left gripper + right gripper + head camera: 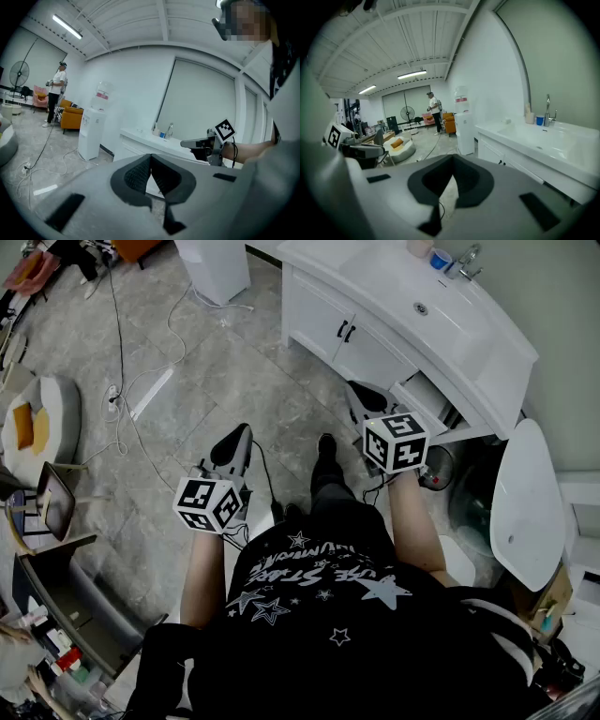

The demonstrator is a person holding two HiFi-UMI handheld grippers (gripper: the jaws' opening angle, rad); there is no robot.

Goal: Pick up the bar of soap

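A white vanity counter (487, 343) with a sink (422, 307) and a tap (466, 261) stands ahead and to the right. By the tap are a beige object (529, 115) and a blue cup (540, 120). A small pale block (505, 121) lies on the counter's far end; I cannot tell whether it is the bar of soap. My left gripper (236, 435) hangs over the floor, jaws shut and empty (150, 157). My right gripper (359, 392) is raised in front of the cabinet doors, short of the counter, also shut with nothing in it (452, 159).
A water dispenser (216, 263) stands left of the vanity. Cables (122, 399) trail over the tiled floor toward a round cushion (37, 418). A white oval lid (525, 502) is at my right. A person (435, 112) stands far off by an orange sofa (75, 117).
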